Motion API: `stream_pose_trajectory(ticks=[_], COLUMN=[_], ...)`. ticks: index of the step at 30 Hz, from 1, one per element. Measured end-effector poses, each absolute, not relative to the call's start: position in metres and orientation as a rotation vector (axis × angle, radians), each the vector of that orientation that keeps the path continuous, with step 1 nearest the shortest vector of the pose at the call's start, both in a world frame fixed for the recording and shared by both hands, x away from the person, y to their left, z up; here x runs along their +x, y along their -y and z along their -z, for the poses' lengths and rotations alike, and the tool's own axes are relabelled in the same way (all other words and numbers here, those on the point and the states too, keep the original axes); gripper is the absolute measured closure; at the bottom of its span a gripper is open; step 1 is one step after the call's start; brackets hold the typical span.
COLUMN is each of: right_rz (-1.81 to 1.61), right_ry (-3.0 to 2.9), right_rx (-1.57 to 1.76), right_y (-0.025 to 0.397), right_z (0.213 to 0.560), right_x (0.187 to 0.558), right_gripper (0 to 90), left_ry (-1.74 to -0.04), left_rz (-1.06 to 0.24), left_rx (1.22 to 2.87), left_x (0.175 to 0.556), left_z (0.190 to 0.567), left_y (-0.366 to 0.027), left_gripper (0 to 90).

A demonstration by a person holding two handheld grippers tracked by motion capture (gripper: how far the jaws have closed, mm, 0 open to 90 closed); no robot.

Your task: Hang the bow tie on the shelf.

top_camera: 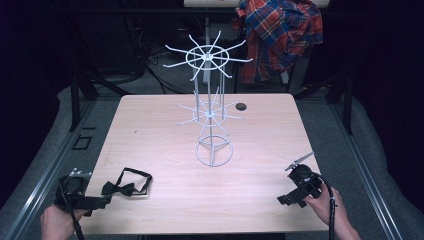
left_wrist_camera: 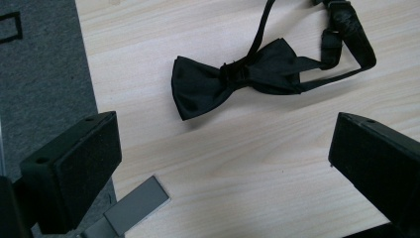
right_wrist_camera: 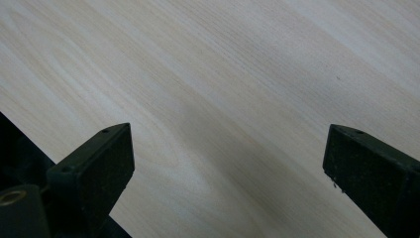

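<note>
Both hand-held grippers gape wide, empty; wire rack [top_camera: 212,112] stands beyond bow tie [left_wrist_camera: 237,77].

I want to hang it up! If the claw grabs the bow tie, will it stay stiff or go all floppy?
Probably floppy. The bow tie is soft black cloth, and its thin strap lies in a loose loop, so it would likely dangle. It looks light, so it should lift easily. Pinched at the knot, the bow may keep its shape.

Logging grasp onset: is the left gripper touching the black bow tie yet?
Apart. The left gripper view shows bare table between the open left gripper and the bow tie lying ahead.
</note>
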State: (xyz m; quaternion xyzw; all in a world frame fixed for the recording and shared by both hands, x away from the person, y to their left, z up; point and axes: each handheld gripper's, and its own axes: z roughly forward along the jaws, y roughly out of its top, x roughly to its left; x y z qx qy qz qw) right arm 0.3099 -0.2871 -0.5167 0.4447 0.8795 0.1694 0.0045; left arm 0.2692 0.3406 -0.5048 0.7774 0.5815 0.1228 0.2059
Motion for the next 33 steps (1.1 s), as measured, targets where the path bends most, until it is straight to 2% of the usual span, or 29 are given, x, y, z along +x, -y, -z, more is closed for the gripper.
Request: stream_pose_trajectory(ticks=[10, 17, 33], right_rz=[-0.494, -0.522, -0.521], right_ry=[-2.764, -2.775, -2.794], right_rx=[1.376, 1.387, 1.398], right_y=[0.285, 0.284, 0.280], right_z=[0.518, 0.519, 0.522], right_x=[0.311, 0.310, 0.315], right_gripper=[4.3, 3.6, 0.6], left_ry=[-1.675, -1.649, -1.625], left_rz=[-0.303, -0.365, -0.363], left_rx=[2.133, 2.082, 2.127], left_x=[0.273, 0.275, 0.285], left_z=[0.506, 0.499, 0.503], left_y=[-0.344, -0.340, -0.324], left_gripper=[0.0, 0.0, 0.0])
